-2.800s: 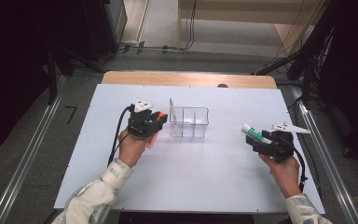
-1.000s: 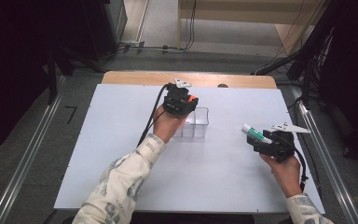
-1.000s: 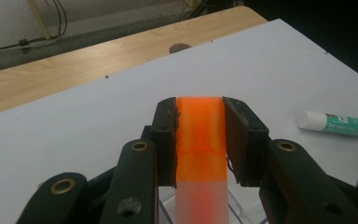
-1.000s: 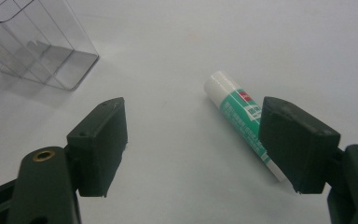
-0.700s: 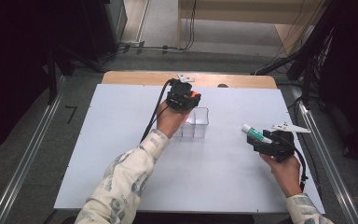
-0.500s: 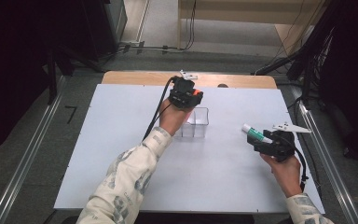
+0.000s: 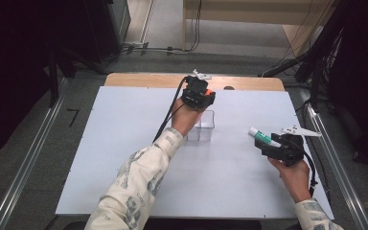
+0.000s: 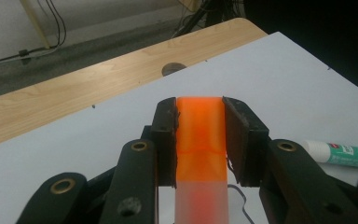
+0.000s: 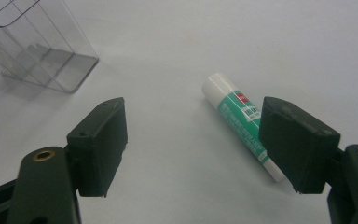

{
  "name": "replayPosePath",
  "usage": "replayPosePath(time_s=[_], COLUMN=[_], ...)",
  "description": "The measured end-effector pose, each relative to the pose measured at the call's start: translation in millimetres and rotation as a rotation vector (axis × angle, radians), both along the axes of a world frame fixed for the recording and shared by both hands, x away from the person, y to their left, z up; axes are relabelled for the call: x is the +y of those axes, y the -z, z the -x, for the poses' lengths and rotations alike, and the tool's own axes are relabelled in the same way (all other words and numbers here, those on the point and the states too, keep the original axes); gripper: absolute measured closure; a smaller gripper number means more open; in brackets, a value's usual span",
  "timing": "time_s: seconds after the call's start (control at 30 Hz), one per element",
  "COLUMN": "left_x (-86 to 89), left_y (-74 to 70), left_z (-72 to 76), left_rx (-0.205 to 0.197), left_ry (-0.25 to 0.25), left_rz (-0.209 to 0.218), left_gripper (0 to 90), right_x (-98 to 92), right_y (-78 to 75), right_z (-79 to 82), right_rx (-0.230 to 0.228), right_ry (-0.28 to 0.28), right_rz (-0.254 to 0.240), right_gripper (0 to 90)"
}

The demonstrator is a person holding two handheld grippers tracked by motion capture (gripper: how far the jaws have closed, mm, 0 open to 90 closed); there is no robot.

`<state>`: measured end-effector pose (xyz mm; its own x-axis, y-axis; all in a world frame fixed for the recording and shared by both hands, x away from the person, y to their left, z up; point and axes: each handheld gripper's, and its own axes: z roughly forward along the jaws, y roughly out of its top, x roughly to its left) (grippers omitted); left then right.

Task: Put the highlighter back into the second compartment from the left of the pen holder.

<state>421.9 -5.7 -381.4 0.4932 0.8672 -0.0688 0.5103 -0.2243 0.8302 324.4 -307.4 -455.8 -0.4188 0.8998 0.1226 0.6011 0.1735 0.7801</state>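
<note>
Orange stick (image 8: 200,135), seemingly nearer far edge than before.

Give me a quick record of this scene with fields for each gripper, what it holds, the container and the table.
left gripper: shut on the orange object, raised above the clear container
right gripper: open, holds nothing
glue stick: lies on the table, beside the right gripper's jaw
clear container: upright at mid-table, looks empty
table: white top, wooden edge at the far side
</note>
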Motion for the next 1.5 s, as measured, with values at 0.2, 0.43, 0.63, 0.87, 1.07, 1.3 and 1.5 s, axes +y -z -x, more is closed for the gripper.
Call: replayPosePath(time_s=[0.2, 0.43, 0.63, 0.87, 1.07, 1.3, 1.5], left_x=[-0.1, 1.5, 2.6, 3.8, 5.4, 14.9, 22.6], left_y=[1.6, 1.9, 4.5, 9.6, 12.8, 17.2, 20.3], left_z=[-0.9, 0.3, -0.1, 2.6, 9.0, 19.8, 28.6], left_rx=[-0.009, -0.019, -0.015, -0.008, -0.002, 0.001, -0.002], left_ry=[-0.004, -0.004, -0.005, -0.006, -0.001, 0.002, 0.002], left_rz=[-0.006, -0.015, -0.024, -0.034, -0.045, -0.033, -0.020], left_gripper=[67.2, 67.1, 67.1, 67.0, 66.8, 66.7, 66.5], right_x=[0.5, 0.7, 0.7, 0.9, 1.4, 1.6, 2.5], right_y=[0.3, 0.4, 0.4, 0.8, 1.2, 2.1, 2.1], right_z=[0.0, -0.1, -0.1, -0.4, -0.7, -1.2, -1.2], right_rx=[0.002, 0.001, 0.001, 0.005, 0.009, 0.015, 0.017], right_ry=[-0.002, -0.003, -0.003, -0.004, -0.006, -0.006, -0.006], right_rz=[0.000, 0.000, 0.000, 0.003, 0.006, 0.008, 0.009], right_gripper=[22.5, 22.5, 22.5, 22.4, 22.4, 22.4, 22.5])
